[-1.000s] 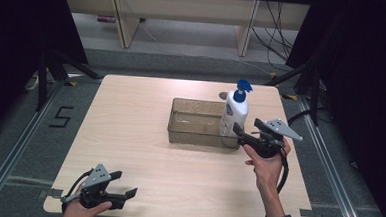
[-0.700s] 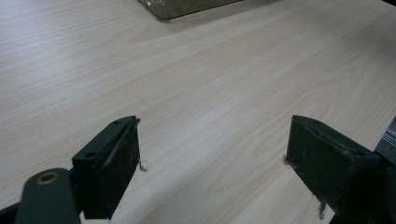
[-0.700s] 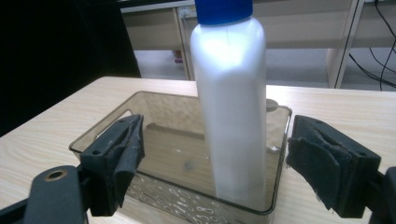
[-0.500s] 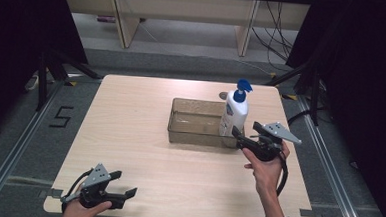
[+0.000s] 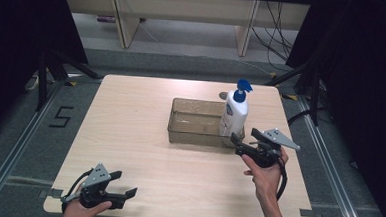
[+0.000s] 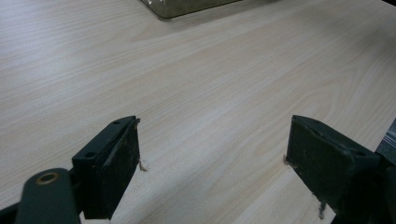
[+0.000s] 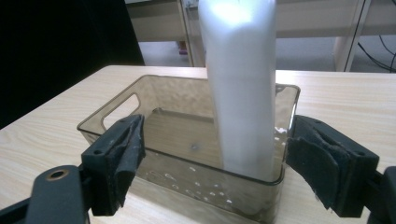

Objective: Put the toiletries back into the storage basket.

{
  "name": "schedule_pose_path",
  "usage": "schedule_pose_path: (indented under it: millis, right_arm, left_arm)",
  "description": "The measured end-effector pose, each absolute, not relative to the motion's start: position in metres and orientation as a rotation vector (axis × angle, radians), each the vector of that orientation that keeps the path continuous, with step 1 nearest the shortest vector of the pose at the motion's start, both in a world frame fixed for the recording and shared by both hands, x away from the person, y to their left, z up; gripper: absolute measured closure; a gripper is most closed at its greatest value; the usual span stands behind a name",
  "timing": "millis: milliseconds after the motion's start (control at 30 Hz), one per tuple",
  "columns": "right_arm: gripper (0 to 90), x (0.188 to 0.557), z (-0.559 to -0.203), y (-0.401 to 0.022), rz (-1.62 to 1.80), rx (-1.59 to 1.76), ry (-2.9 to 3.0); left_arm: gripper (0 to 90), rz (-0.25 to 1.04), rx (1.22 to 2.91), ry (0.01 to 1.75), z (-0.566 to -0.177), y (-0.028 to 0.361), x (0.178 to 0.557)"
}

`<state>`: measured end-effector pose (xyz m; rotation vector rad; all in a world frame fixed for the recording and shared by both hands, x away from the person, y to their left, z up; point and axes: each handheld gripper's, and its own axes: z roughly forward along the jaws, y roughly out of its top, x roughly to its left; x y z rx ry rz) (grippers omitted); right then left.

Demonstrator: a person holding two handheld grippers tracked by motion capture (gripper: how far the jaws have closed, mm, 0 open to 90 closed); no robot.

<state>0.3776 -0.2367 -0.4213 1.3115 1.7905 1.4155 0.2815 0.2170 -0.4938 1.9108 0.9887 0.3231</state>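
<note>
A white plastic pump bottle with a blue dispenser head (image 5: 233, 114) stands upright in the right end of a clear smoky rectangular plastic bin (image 5: 194, 122) on the light wooden bench (image 5: 130, 130). The right gripper (image 7: 210, 158) sits just before the bin, fingers spread and holding nothing. The left gripper (image 5: 119, 192) rests at the bench's near left edge, its fingers likewise spread apart.

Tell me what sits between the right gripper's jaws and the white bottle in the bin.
In the right gripper view, the near wall of the clear bin stands between the open right gripper and the white bottle, which stands upright inside it.

White pump bottle (image 5: 233, 115) upright in bin (image 5: 192, 136)
</note>
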Motion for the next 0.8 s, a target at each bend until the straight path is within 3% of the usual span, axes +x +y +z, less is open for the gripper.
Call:
schedule_pose_path:
  millis: [800]
  right_arm:
    - [20.4,0.363,-0.439,-0.219,1.436,1.330,1.884]
  left_arm:
    - [16.8,0.329,1.925,0.975,-0.493,0.218,0.282]
